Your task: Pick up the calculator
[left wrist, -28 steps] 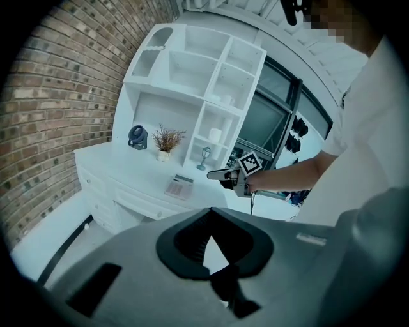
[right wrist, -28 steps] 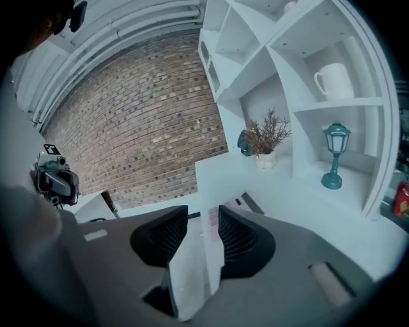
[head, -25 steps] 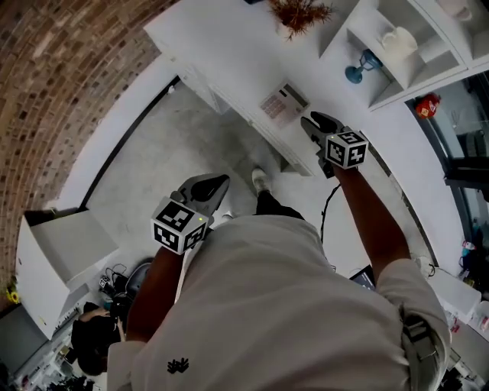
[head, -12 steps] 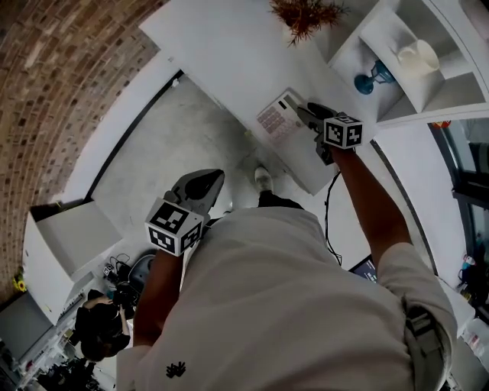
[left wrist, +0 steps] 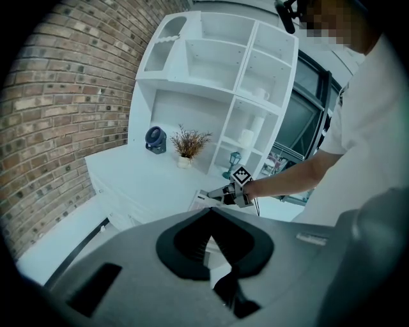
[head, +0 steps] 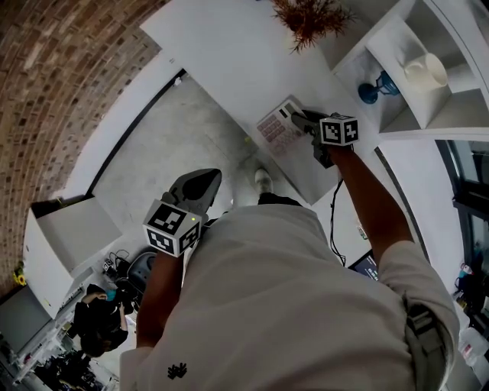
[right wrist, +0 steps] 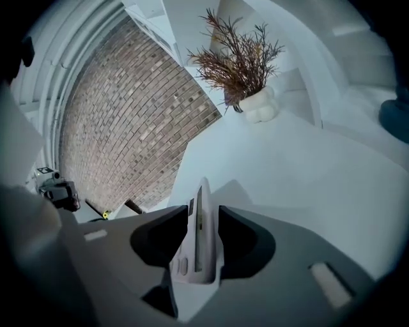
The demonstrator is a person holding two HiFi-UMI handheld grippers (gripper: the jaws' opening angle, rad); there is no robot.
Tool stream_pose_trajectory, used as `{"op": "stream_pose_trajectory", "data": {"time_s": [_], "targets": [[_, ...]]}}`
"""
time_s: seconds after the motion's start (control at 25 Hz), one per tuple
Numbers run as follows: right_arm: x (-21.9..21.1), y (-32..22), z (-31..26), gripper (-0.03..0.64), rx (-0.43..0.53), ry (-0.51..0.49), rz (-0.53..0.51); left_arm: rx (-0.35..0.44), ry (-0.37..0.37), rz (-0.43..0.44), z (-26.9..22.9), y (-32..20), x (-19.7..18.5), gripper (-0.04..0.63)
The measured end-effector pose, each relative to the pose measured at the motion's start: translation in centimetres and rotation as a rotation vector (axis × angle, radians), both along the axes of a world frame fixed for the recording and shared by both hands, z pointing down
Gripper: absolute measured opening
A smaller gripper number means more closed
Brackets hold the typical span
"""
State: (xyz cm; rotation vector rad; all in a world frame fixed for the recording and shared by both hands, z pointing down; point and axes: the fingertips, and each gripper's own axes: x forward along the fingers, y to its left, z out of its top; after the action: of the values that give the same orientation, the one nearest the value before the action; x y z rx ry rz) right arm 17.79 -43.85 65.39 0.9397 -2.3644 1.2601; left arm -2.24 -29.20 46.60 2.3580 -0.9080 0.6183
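Observation:
The calculator (head: pixel 276 126) is a pale, flat keypad lying near the front edge of the white counter (head: pixel 221 53). My right gripper (head: pixel 300 118) reaches onto its right end. In the right gripper view the calculator (right wrist: pixel 199 236) shows edge-on between the two dark pads, which touch both its sides as the jaws are closing on it. My left gripper (head: pixel 205 179) hangs over the floor in front of the counter, well short of the calculator. Its jaws (left wrist: pixel 209 214) meet at the tips with nothing between them. The right gripper (left wrist: pixel 222 195) shows small in the left gripper view.
A dried plant in a white pot (head: pixel 306 17) stands behind the calculator on the counter. White shelves at the right hold a blue goblet (head: pixel 374 88) and a white jug (head: pixel 425 72). A small dark fan (left wrist: pixel 154 138) sits by the brick wall (head: pixel 53 84). A white box (head: pixel 72 237) stands on the floor at the left.
My right gripper has come down and forward from beside the calculator onto its right end, so the calculator now lies between its jaws. The left gripper has drifted slightly.

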Motion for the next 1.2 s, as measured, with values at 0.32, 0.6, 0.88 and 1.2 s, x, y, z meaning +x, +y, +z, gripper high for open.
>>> {"op": "stream_pose_trajectory", "data": {"time_s": [0.32,0.6,0.88,1.2], "targets": [[-1.1,0.2,0.4,0.098,-0.138,-0.055,-0.017,0.0,0.01,-0.014,0.1,-0.7,-0.2,0.006],[-1.1,0.4,0.0,0.081,-0.127,-0.091,-0.024,-0.005,0.014,-0.041,0.6,-0.2,-1.4,0.006],[-1.5,0.7,-1.2,0.078,-0.089,-0.061,-0.021,0.004,0.033,-0.049,0.5,0.8,-2.7,0.006],[-2.1,1.4,-3.4,0.077,-0.046,-0.031,0.008,0.016,0.054,-0.045,0.3,2.9,-4.8,0.006]]}}
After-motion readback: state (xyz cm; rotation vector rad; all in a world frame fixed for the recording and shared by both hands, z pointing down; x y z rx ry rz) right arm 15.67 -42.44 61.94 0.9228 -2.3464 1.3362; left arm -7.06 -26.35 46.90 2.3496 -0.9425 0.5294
